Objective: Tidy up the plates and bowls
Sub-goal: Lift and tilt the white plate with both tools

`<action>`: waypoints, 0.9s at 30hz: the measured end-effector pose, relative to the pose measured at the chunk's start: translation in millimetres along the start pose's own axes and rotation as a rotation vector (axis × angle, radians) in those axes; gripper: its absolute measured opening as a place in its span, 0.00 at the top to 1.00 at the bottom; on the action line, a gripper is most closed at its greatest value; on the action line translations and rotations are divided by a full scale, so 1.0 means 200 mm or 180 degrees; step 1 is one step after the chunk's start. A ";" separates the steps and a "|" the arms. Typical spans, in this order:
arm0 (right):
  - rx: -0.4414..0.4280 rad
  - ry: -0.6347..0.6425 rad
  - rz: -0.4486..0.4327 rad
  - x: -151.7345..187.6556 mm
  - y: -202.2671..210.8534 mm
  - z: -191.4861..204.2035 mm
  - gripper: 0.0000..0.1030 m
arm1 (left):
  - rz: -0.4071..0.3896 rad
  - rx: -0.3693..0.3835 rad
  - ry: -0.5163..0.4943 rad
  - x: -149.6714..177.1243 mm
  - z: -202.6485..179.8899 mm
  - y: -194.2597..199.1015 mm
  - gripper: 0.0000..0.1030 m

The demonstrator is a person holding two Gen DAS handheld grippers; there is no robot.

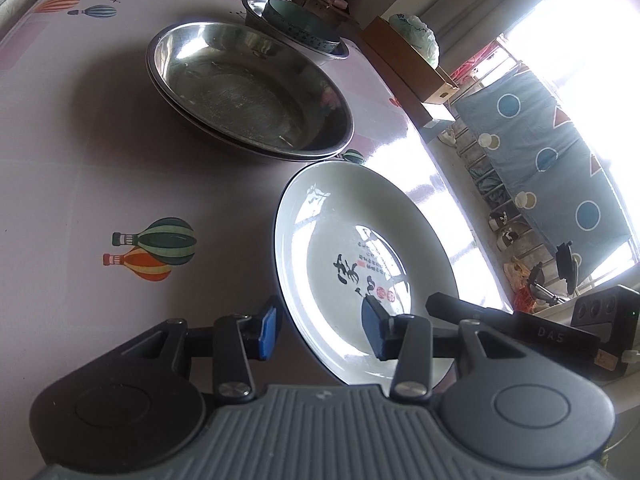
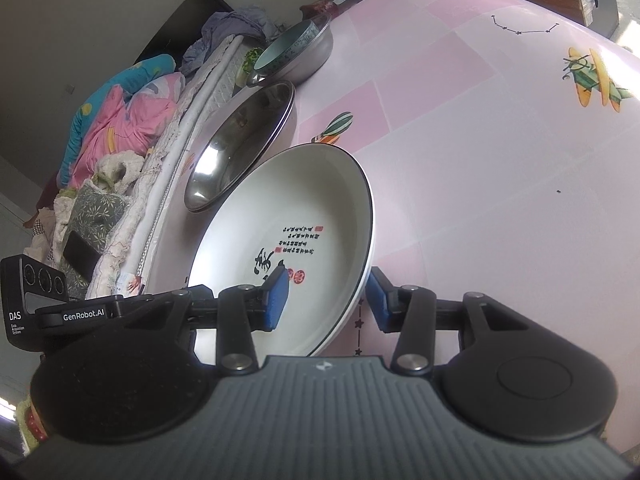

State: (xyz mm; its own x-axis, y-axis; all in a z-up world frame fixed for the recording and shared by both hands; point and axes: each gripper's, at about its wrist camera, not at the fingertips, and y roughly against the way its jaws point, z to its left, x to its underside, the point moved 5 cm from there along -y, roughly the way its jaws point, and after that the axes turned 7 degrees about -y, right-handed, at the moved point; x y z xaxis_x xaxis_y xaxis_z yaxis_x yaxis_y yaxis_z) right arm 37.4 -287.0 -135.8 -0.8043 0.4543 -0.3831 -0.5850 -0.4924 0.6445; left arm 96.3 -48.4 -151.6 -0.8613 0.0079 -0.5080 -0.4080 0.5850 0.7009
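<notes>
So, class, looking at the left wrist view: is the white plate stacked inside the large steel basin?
No, the white plate lies on the pink tablecloth in front of the large steel basin, which is empty.

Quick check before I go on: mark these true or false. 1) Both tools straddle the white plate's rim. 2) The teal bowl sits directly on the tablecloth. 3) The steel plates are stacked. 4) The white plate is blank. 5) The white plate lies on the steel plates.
1) True: the left tool and the right tool each have one finger inside and one outside the white plate, on opposite sides.
2) False: the teal bowl sits inside a steel bowl.
3) True: the steel plates show two nested rims.
4) False: it bears black calligraphy and red seals.
5) False: it is beside them.
</notes>
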 end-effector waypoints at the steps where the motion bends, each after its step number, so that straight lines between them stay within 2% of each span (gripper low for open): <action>1: 0.0004 0.0011 0.0005 0.00 0.00 0.01 0.58 | -0.0005 -0.0003 0.0004 0.00 0.00 0.00 0.57; 9: -0.0034 0.0053 0.0070 0.02 -0.04 0.05 0.58 | -0.0052 -0.0099 -0.0041 0.02 0.02 0.05 0.55; 27: -0.0099 0.0049 0.0085 0.06 -0.05 0.07 0.58 | -0.0061 -0.0088 0.0006 0.06 0.05 0.07 0.53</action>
State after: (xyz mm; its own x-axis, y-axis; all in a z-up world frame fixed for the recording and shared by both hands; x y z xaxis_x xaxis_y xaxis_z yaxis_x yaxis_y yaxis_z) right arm 35.4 -266.6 -137.1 -0.8210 0.4294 -0.3763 -0.5661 -0.5270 0.6339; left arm 83.3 -32.0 -153.9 -0.8538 -0.0046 -0.5206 -0.4327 0.5624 0.7046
